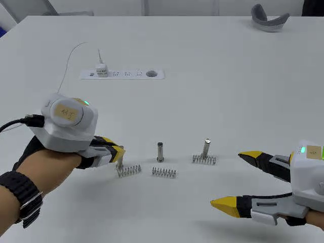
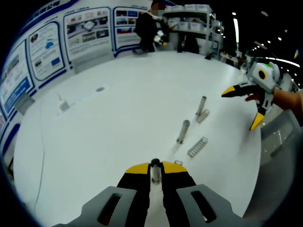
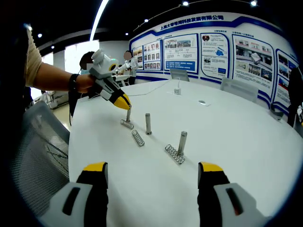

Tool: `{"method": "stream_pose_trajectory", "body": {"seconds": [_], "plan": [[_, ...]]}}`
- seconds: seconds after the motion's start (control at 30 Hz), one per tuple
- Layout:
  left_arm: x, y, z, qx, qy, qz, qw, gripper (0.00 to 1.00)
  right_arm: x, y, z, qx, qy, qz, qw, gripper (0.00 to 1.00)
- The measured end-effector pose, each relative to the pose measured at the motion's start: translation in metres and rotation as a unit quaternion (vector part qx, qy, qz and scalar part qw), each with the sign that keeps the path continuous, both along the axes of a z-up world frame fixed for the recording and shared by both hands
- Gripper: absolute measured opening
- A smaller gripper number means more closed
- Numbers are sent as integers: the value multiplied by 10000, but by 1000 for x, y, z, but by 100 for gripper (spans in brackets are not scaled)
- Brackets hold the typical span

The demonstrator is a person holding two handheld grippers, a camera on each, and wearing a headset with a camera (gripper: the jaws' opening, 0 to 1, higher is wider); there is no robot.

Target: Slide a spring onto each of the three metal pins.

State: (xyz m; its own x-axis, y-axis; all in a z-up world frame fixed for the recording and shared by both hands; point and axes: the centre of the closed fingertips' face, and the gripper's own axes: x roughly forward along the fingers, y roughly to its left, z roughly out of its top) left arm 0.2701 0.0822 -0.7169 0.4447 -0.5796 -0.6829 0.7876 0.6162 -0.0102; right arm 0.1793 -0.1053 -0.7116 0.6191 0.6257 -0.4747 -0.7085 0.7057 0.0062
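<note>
Metal pins (image 1: pixel 160 152), three, stand upright in a row on the table (image 1: pixel 228 96). Three springs (image 1: pixel 164 172) lie flat beside them, long axes along the row. Left gripper (image 1: pixel 116 153) clamps the leftmost pin (image 2: pixel 155 171); right gripper (image 1: pixel 237 179) is spread wide, empty.

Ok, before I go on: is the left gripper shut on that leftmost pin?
Shut on it: the left gripper has its yellow tips pinching the leftmost pin between them.
</note>
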Motion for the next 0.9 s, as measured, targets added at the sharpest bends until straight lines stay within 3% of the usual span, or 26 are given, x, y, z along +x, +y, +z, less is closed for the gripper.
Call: {"method": "stream_pose_trajectory", "body": {"seconds": [0.9], "plan": [[-7, 10, -6, 84, -222, -99, 9997, 8, -2, 1, -1, -47, 26, 33, 10000, 79]]}}
